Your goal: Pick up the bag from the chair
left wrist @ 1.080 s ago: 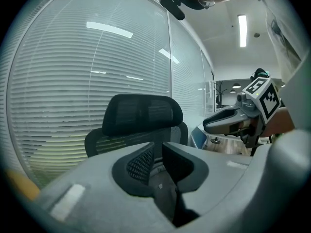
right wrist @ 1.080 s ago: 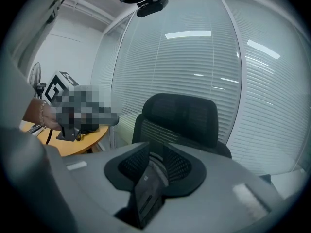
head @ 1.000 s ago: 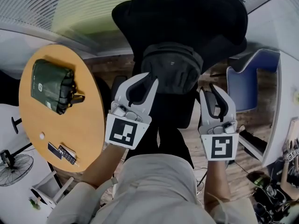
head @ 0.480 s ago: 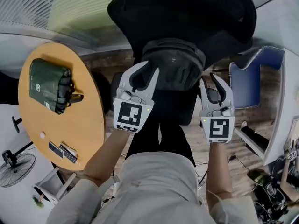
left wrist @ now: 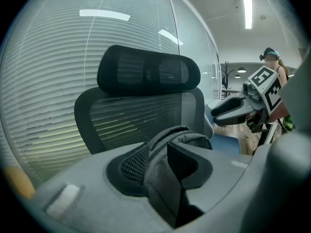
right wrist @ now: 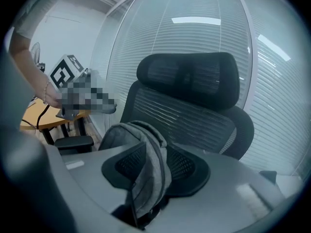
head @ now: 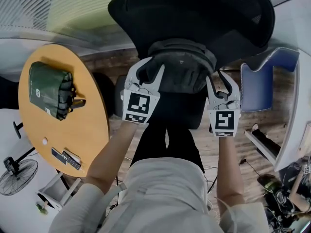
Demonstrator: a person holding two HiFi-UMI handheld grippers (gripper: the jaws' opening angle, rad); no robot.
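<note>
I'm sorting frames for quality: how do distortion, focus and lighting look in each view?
Head view: sharp, wide-angle curving of the round table edge, black chair nearly detailless. Left gripper view: heavy fisheye, dark corners, ceiling light blown out, near foreground soft. Right gripper view: same fisheye, grey backpack crisp, blinds evenly lit.

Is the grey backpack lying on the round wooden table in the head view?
No, the grey backpack sits on the black chair, while the round table carries a dark green bag.

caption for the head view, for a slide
Left gripper and right gripper, jaws just opening around edges of the bag on the chair
</note>
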